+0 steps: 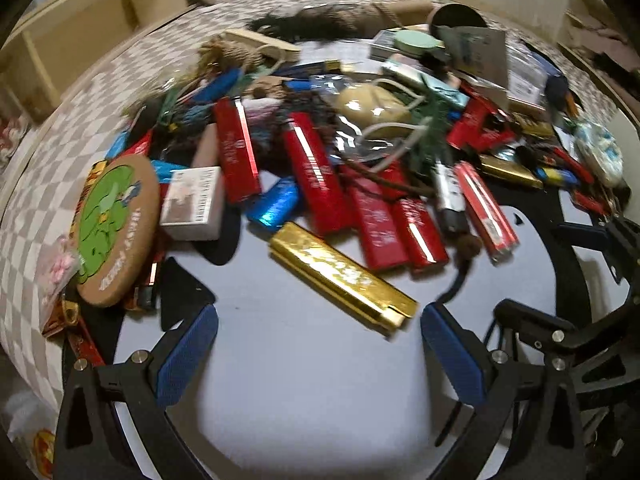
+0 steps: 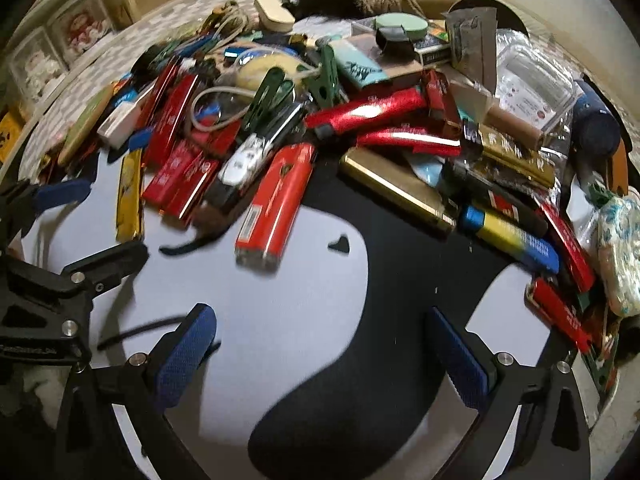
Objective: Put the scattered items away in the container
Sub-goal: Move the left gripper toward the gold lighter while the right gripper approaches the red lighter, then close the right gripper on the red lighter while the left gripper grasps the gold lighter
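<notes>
A grey-and-black mat [image 1: 304, 380] covers the counter, with a checkered cloth [image 1: 36, 184] beyond its left edge and a heap of scattered items across the far side. Left to right in the left wrist view: a round cork coaster [image 1: 114, 230] with a green figure, a white box [image 1: 194, 204], red lighters [image 1: 236, 150], a blue lighter [image 1: 274, 204] and a gold lighter [image 1: 340, 276] lying nearest the left gripper [image 1: 320, 354], whose blue-padded fingers [image 1: 188, 360] are spread and empty. The right gripper [image 2: 322, 354] hovers over bare mat, fingers likewise released, a red lighter [image 2: 276, 200] ahead of it. No container can be told apart from the clutter.
</notes>
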Available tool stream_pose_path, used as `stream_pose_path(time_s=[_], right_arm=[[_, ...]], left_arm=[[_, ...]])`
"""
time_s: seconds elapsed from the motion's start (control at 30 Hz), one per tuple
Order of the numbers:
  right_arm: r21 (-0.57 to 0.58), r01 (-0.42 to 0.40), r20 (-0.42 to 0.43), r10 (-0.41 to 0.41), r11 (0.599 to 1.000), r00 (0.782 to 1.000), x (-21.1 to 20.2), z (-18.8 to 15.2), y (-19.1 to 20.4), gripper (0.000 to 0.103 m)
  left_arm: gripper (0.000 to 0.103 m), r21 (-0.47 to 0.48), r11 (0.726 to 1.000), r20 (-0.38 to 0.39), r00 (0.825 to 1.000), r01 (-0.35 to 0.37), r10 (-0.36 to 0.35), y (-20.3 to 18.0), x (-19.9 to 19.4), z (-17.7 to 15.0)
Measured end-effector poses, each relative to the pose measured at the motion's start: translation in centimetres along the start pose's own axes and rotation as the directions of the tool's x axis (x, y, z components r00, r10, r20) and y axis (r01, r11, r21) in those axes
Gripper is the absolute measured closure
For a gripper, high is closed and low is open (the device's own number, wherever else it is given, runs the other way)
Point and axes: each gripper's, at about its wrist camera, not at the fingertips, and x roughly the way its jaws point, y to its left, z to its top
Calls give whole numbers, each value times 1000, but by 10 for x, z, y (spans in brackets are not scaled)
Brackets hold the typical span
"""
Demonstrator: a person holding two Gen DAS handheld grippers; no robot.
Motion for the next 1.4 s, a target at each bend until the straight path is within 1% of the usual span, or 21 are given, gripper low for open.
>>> stream_pose_path(time_s=[0.07,0.23,0.43,0.53,0.73,0.77,0.8,0.87,0.97,1.03,1.1,1.23,1.3,1.4], right_arm=[[9,2,19,-2,1000,1000,3,5,0,0],[22,9,62,-10,1000,998,7,16,0,0],[44,13,68,-16,999,998,10,23,-3,0],[62,24,80,-29,998,996,8,22,-4,0],[115,46,72,-55,992,996,12,25,-5,0],[126,49,69,-58,991,996,13,26,-6,0],[132,51,67,-61,990,996,13,26,-6,0],[136,56,68,-65,989,996,15,26,-5,0],[126,52,83,-63,991,995,16,26,-5,0],[106,39,95,-49,994,994,16,27,-6,0],[83,26,96,-34,996,995,15,27,-7,0],[63,8,85,-13,998,996,14,27,-9,0],[66,15,81,-21,998,996,13,27,-8,0],[90,26,70,-33,996,997,12,26,-8,0]], left_arm=[[0,-20,1000,2,1000,-7,7,4,0,0],[0,-16,999,1,999,-44,44,9,-1,-3],[0,-87,991,-14,995,-99,98,39,-6,-9],[0,-93,992,-13,997,-80,79,47,-9,-10],[2,-73,997,8,1000,12,-11,44,-14,-10],[4,-75,997,11,1000,26,-25,44,-16,-10],[11,-73,997,13,999,34,-34,42,-17,-9],[18,-61,997,11,999,50,-50,39,-19,-10],[19,-44,997,9,998,69,-69,33,-17,-8],[26,-31,997,13,998,67,-67,30,-16,-7],[39,-13,998,20,998,64,-64,27,-16,-6],[42,16,998,28,997,64,-65,23,-14,-4],[48,38,998,37,998,53,-55,21,-13,-4],[49,57,997,46,998,47,-49,20,-10,-2]])
